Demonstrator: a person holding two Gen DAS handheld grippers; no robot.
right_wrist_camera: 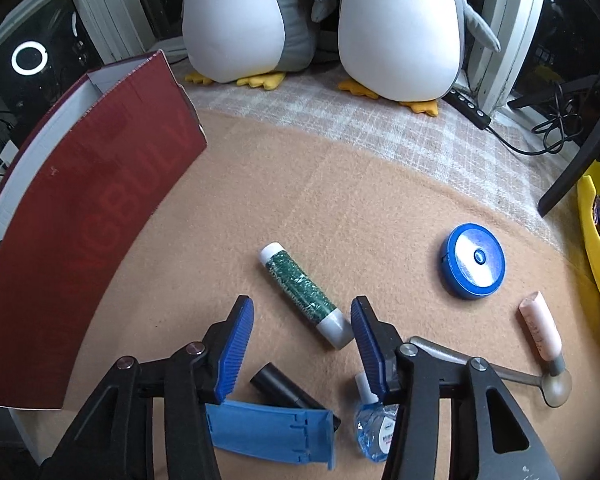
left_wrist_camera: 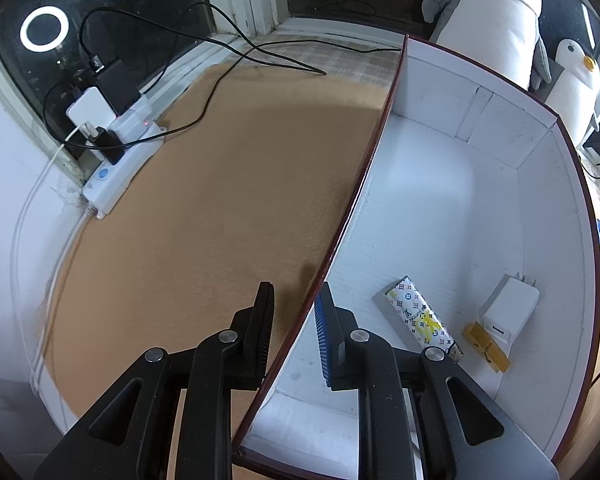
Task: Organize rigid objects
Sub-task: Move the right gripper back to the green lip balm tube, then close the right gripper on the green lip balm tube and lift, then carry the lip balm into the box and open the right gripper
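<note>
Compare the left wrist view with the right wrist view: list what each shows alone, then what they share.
Left wrist only: the box's white inside holding a patterned stick, white charger and wooden clothespin; also a power strip.
Right wrist only: green glitter tube, blue round case, pink tube, black cylinder, blue flat piece, small bottle.
Both: the box, tan blanket, plush penguins.

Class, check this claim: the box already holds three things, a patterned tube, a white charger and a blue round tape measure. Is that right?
One detail is wrong. The third thing in the box is a wooden clothespin, lying beside the white charger and near the patterned tube, as the left wrist view shows. The blue round tape measure lies outside on the blanket, as the right wrist view shows.
</note>
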